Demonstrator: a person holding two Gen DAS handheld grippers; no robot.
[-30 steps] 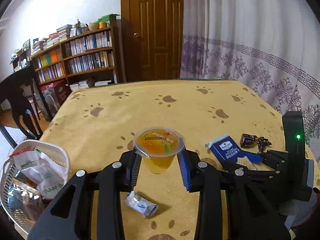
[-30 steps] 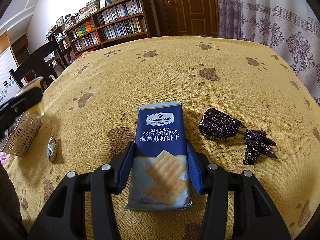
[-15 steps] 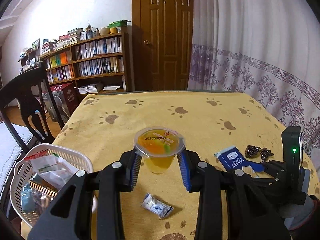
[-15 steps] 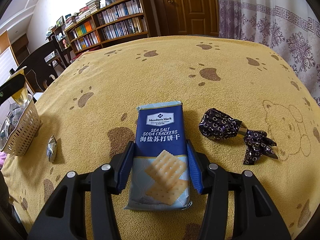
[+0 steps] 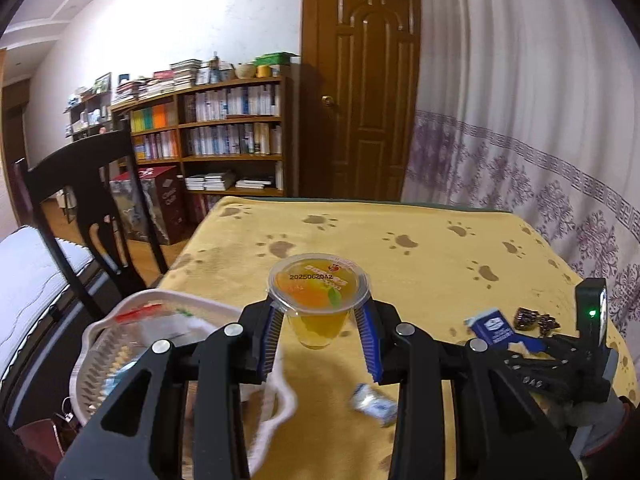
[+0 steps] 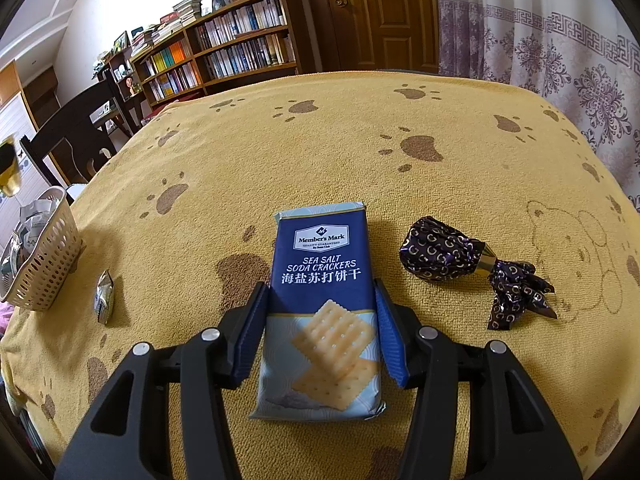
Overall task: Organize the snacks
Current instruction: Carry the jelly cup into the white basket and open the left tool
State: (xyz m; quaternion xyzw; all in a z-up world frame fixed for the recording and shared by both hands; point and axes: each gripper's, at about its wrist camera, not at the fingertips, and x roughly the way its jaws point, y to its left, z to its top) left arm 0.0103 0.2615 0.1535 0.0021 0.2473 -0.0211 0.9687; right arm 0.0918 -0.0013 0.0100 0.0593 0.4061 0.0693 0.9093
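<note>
The white basket (image 5: 120, 344) is smeared by motion blur at eight o'clock in the left wrist view, its contents unreadable and its near rim hidden behind the left gripper's (image 5: 320, 344) arms. The small silver-wrapped candy (image 5: 374, 404) at six o'clock is blurred as well. In the right wrist view, the basket (image 6: 44, 256) is cut off at nine o'clock, and the jelly cup (image 6: 9, 176) above it is mostly lost past the frame's edge.

White walls, wooden door (image 5: 360, 80), bookshelf (image 5: 224, 128), dark chair (image 5: 80, 200), patterned curtain (image 5: 520, 120).
</note>
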